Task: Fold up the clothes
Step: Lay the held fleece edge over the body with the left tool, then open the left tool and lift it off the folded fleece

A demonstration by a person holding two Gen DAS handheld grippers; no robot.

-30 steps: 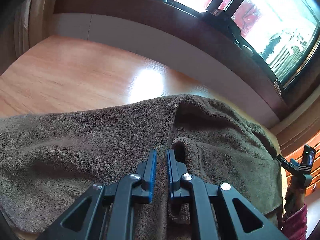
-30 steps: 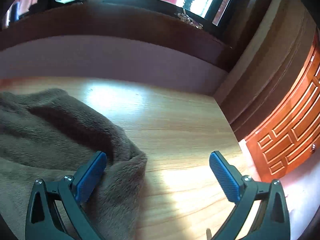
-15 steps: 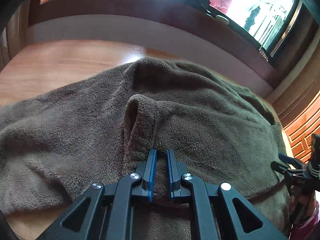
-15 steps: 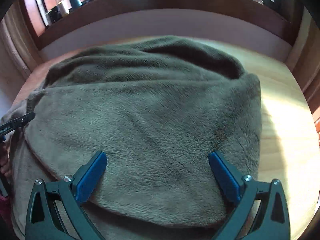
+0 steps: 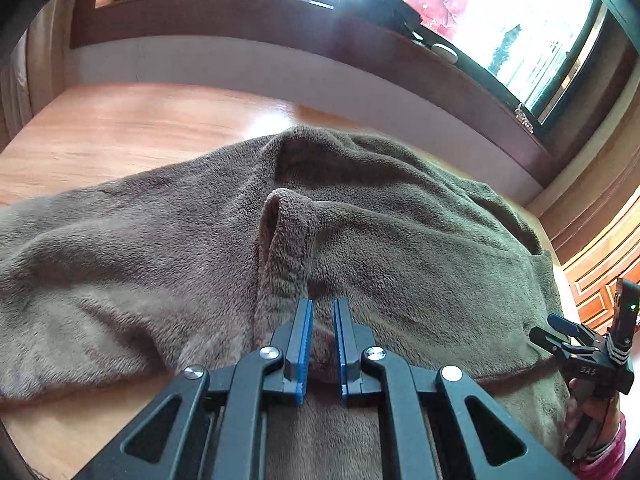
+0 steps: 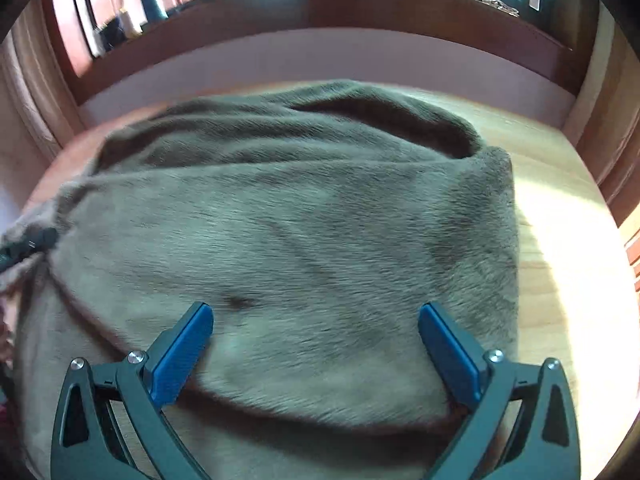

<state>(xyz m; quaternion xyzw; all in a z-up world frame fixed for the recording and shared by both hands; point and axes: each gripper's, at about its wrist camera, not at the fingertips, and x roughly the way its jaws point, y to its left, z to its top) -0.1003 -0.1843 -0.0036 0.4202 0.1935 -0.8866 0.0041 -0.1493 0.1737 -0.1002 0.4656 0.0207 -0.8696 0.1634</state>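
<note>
The left tool (image 5: 320, 320) was nearly closed, its two blue pads pinching a raised fold of the brown fleece garment (image 5: 400, 248) between them. From the pinch a ridge of fabric rose upright and away from the tool, ending in a rounded, rolled edge. The right tool (image 6: 314, 328) was spread wide, holding nothing, its blue pads set over the near edge of the garment, one toward the left and one toward the right of the folded layer. Whether those pads touched the fleece could not be told.

The garment lay spread on the wooden surface (image 5: 120, 128), covering most of it, with bare wood showing on the far left in the left wrist view and along the right side (image 6: 560, 240) in the right wrist view. A top layer was folded over a lower one, its curved edge running just in front of the right tool. The right tool also showed at the right edge of the left wrist view (image 5: 560, 336), gripped by a hand (image 5: 596, 412) in a pink sleeve. Behind the surface ran a pale wall panel (image 6: 320, 56) under a dark wooden window ledge (image 6: 360, 4).
</note>
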